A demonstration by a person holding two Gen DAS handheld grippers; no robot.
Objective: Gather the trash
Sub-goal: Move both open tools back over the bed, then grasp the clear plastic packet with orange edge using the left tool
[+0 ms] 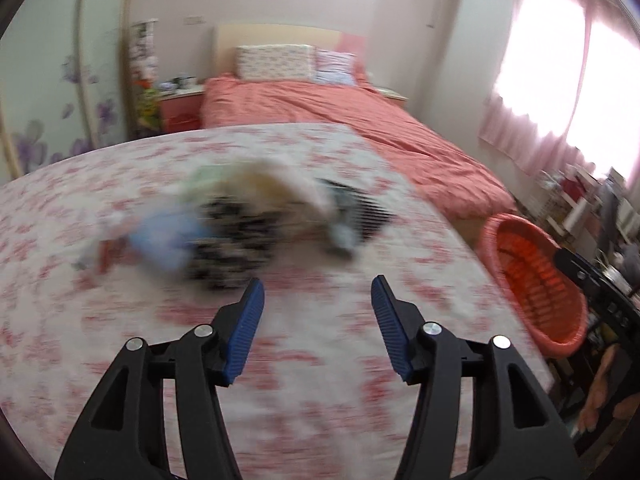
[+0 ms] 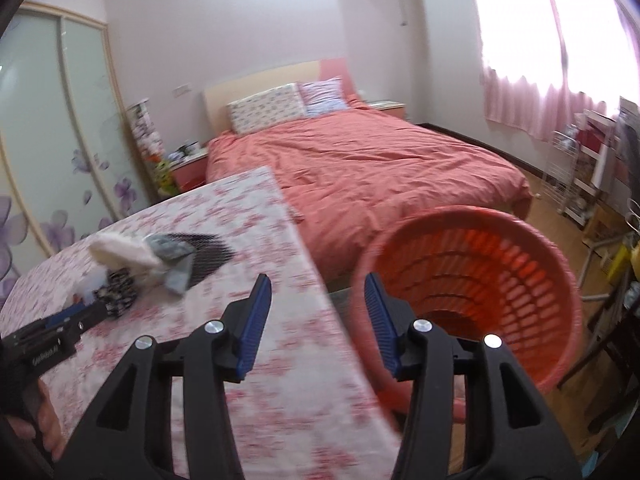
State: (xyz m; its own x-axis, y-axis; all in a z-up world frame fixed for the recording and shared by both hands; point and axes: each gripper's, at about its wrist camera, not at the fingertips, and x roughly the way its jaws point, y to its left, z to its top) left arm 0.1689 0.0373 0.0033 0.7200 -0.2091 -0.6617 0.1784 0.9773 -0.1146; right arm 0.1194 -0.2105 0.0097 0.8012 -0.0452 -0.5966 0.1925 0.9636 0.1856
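A blurred heap of trash (image 1: 248, 224) lies on the table with the pink floral cloth (image 1: 120, 320): a white tissue, a blue wad, black-and-white patterned wrappers and a black netted piece. My left gripper (image 1: 318, 300) is open and empty, just short of the heap. In the right wrist view the heap (image 2: 152, 264) sits at the left, with the left gripper (image 2: 76, 316) close to it. My right gripper (image 2: 316, 300) is open and empty, over the table's right edge. An orange slatted basket (image 2: 500, 292) stands beside the table; it also shows in the left wrist view (image 1: 536, 280).
A bed with a coral cover (image 2: 380, 176) stands beyond the table. A sliding wardrobe with purple flowers (image 2: 48, 160) is at the left. Shelves and clutter (image 2: 592, 168) stand under the pink-curtained window at the right. A nightstand (image 1: 180, 108) stands by the bed.
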